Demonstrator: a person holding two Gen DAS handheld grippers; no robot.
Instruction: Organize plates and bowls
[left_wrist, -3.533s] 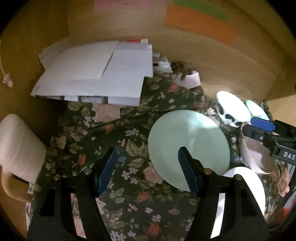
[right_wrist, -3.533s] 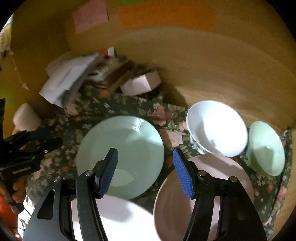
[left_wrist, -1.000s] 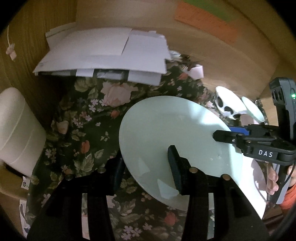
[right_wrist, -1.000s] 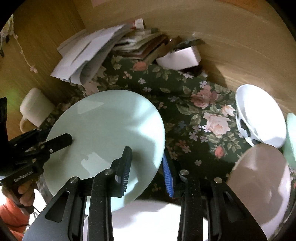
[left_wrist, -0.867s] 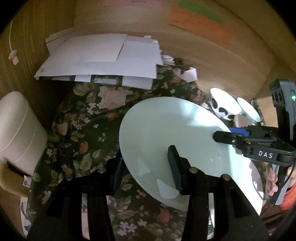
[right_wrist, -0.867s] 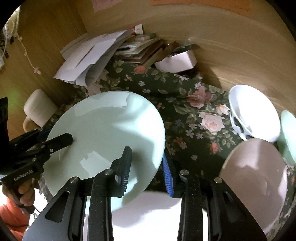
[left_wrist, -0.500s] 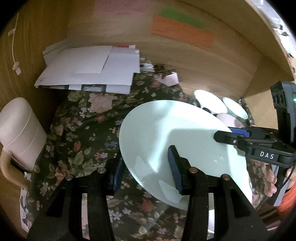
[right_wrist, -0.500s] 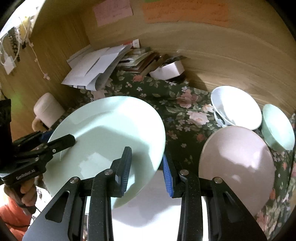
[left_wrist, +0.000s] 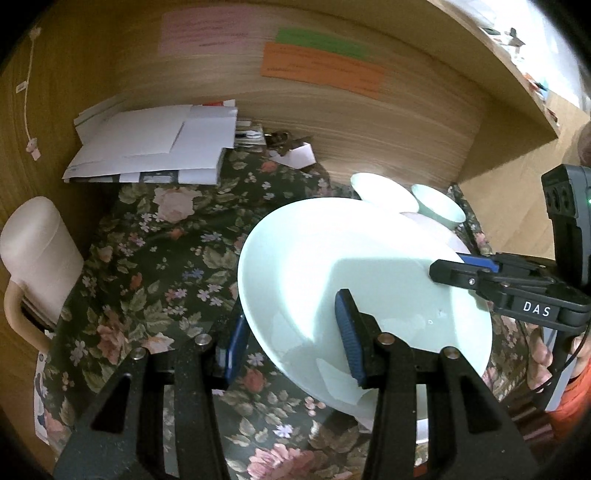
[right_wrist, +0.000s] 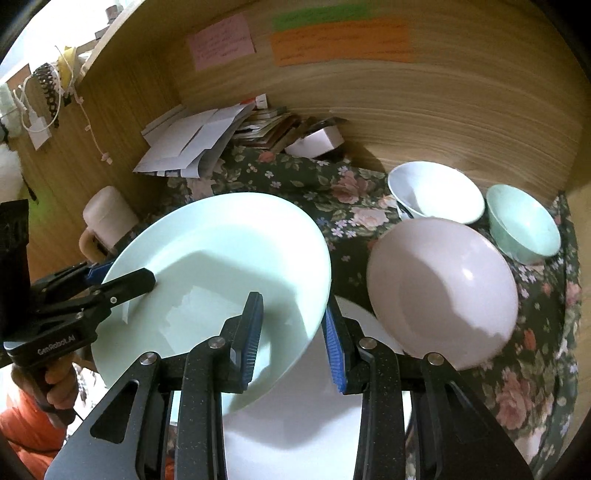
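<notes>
The pale green plate hangs tilted above the floral cloth, face up, far rim raised. The left gripper clamps its left rim and the right gripper its right, over a white plate.

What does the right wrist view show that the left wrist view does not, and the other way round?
Only the right wrist view shows the white plate lying under the lifted one, and the pink bowl in full; in the left view that bowl is mostly hidden. Only the left wrist view shows the floral cloth running bare to its left edge. Both show the pale green plate clamped at opposite rims by the left claw and right claw, the white bowl, the green bowl, the cream mug and the paper pile.
</notes>
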